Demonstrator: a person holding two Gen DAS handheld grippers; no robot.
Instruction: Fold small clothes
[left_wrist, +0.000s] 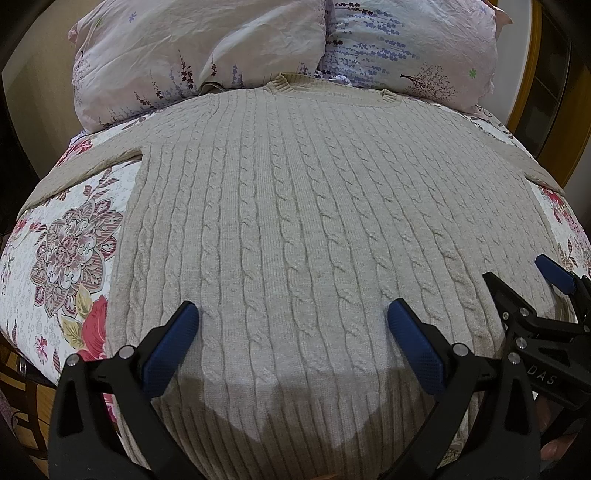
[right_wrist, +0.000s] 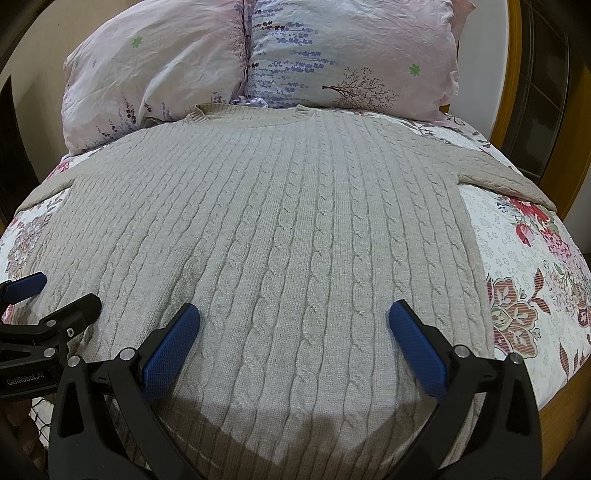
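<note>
A beige cable-knit sweater (left_wrist: 314, 221) lies flat on the bed, collar toward the pillows, sleeves spread to both sides; it also shows in the right wrist view (right_wrist: 277, 240). My left gripper (left_wrist: 293, 325) is open and empty, hovering above the sweater's lower part near the hem. My right gripper (right_wrist: 293, 325) is open and empty, above the hem a little further right. The right gripper also shows at the right edge of the left wrist view (left_wrist: 524, 284), open. The left gripper shows at the left edge of the right wrist view (right_wrist: 55, 291), open.
The floral bedsheet (left_wrist: 66, 251) shows on both sides of the sweater (right_wrist: 528, 277). Two lilac-print pillows (left_wrist: 199, 48) (right_wrist: 354, 55) lie behind the collar. A wooden bed frame (right_wrist: 508, 74) curves along the right. The bed's front edge is just below the hem.
</note>
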